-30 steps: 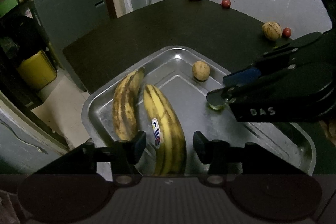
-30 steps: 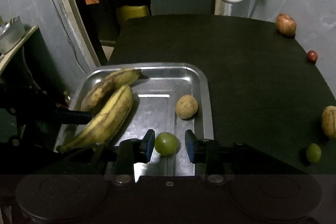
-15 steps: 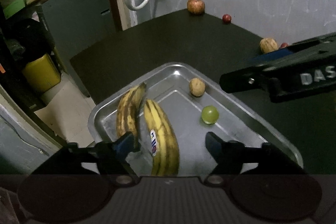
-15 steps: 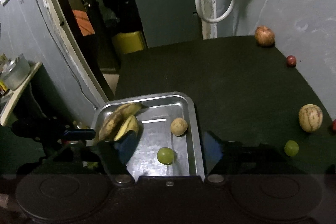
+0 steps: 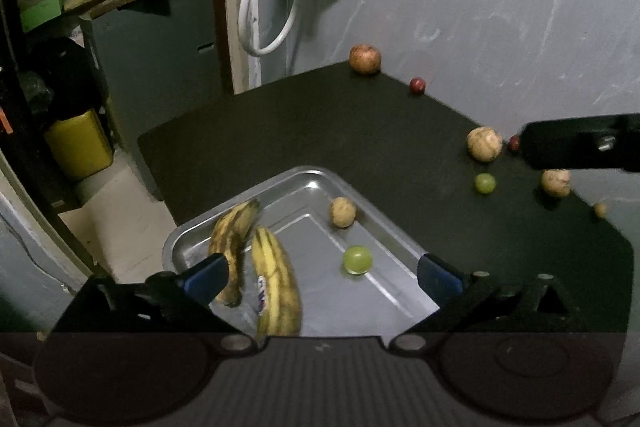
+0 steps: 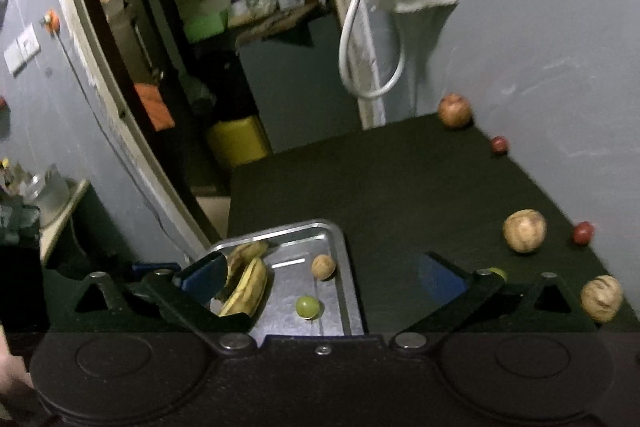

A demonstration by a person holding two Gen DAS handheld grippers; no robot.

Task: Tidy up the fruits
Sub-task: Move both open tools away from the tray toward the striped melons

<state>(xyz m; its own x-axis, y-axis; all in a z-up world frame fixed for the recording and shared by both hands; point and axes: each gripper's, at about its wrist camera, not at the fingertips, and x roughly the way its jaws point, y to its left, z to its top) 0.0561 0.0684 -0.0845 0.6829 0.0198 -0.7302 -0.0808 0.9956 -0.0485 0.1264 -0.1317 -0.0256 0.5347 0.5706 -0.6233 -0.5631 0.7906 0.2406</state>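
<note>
Dark tabletop [image 5: 320,131] runs back to a grey wall. At its left, the metal tray [image 5: 392,235] holds two bananas [image 5: 276,283], a small brown fruit [image 5: 342,212] and a green grape [image 5: 357,259]. The left gripper [image 5: 320,277] and right gripper [image 6: 320,277] have both just been opening; their jaws stand wide and empty. Rightward, a second grape [image 5: 485,183] and round fruits lie loose. Best next: centre the jaws over one loose fruit, then close gently.
</note>
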